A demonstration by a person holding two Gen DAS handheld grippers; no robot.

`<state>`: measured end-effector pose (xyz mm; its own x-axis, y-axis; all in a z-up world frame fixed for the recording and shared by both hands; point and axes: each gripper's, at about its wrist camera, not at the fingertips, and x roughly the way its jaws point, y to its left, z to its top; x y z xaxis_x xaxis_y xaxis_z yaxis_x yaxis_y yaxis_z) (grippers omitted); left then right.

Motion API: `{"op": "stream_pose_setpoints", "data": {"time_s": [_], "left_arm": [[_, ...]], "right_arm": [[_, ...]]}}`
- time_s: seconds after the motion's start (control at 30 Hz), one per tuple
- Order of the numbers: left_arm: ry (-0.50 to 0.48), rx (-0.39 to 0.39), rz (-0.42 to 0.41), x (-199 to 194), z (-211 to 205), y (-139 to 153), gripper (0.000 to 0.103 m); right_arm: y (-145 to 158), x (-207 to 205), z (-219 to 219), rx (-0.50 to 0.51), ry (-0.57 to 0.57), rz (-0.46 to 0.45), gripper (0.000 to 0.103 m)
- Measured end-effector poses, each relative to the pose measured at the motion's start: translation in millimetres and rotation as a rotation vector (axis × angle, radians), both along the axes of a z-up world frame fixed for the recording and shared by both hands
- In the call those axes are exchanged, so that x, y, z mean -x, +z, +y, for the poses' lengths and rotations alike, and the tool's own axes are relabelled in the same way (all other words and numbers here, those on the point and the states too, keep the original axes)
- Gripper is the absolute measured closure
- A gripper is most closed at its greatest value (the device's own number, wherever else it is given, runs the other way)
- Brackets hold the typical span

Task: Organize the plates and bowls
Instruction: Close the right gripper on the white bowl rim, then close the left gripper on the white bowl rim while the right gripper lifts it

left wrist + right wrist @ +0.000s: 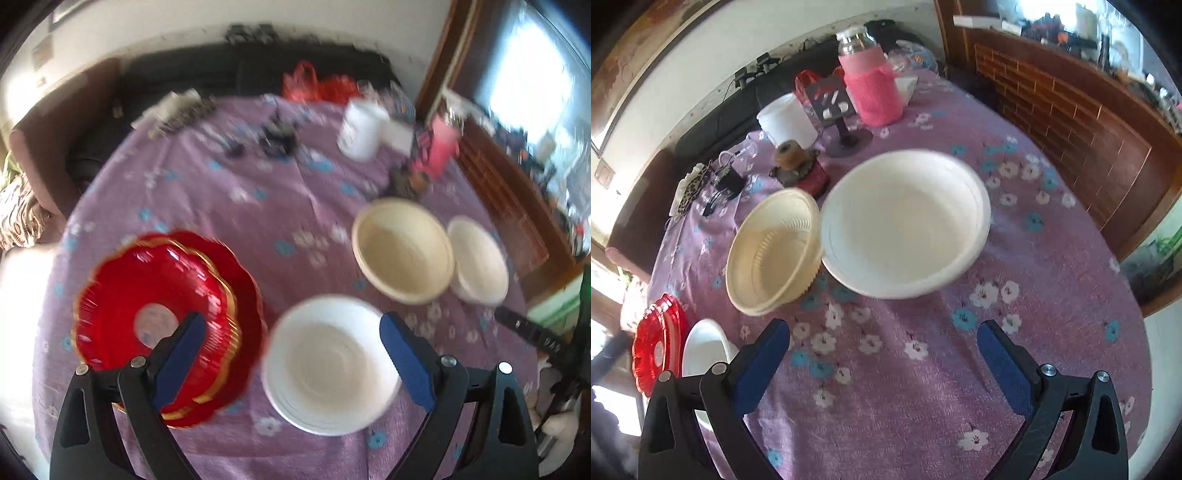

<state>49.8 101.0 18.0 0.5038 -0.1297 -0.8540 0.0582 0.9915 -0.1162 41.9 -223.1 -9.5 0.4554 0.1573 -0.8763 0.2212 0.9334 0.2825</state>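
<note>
- The left hand-held gripper (291,332) hangs over the bench (258,206) with its blue-padded jaws spread wide and nothing pinched; a white bowl (328,365) sits on the cloth directly below, framed between the two fingers but not touched by them.
- Just left of that gripper, partly behind its left finger, lies a stack of red plates (162,314) with scalloped gold rims. They look like thin, glossy plastic: light, slippery, likely to flex, best taken at the rim.
- Ahead and to its right stand a cream bowl (402,251) and a second white bowl (478,260), side by side and close, possibly touching.
- The right hand-held gripper (884,341) is likewise spread wide and empty, above bare flowered cloth.
- Ahead of it rests the large white bowl (905,225), with the ribbed cream bowl (772,254) beside it to the left, rims meeting or nearly so.
- Both appear to be light, stiff plastic with smooth walls; a pinch across one rim wall, one pad inside and one outside, looks the surest hold, since the full width seems too broad for the jaws.
- Motion blur softens the left view.
</note>
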Motion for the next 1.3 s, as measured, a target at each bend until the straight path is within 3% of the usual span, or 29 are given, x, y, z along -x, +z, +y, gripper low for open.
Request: {"op": "stream_pose_setpoints", "data": {"time_s": [0.1, 0.33, 0.63, 0.8, 0.87, 0.9, 0.97, 1.03, 1.13, 1.3], "left_arm": [[-0.03, 0.016, 0.043, 6, -12, -13, 0.009], [-0.035, 0.052, 0.046, 46, -3, -15, 0.009], [0.089, 0.019, 0.117, 75, 23, -37, 0.008], [0.159, 0.087, 0.179, 74, 34, -54, 0.009], [0.165, 0.095, 0.181, 73, 35, -55, 0.009], [0.166, 0.093, 0.181, 73, 35, -55, 0.009], [0.164, 0.091, 0.18, 73, 34, -55, 0.009], [0.158, 0.091, 0.176, 74, 32, -54, 0.009], [0.151, 0.1, 0.176, 74, 30, -54, 0.009], [0.136, 0.12, 0.175, 69, 24, -54, 0.009]], "right_arm": [[-9, 0, 3, -0.023, 0.04, 0.017, 0.001], [-21, -11, 42, -0.083, 0.183, 0.033, 0.001], [-22, -25, 94, -0.096, 0.327, 0.04, 0.0], [-24, -31, 124, -0.115, 0.415, 0.057, 0.003], [-29, -35, 140, -0.109, 0.45, 0.074, 0.01], [-32, -38, 148, -0.091, 0.461, 0.087, 0.019], [-39, -44, 159, -0.056, 0.468, 0.117, 0.042], [-49, -48, 164, -0.077, 0.473, 0.16, 0.073], [-54, -45, 161, -0.126, 0.462, 0.184, 0.088], [-45, -31, 145, -0.121, 0.448, 0.193, 0.089]]}}
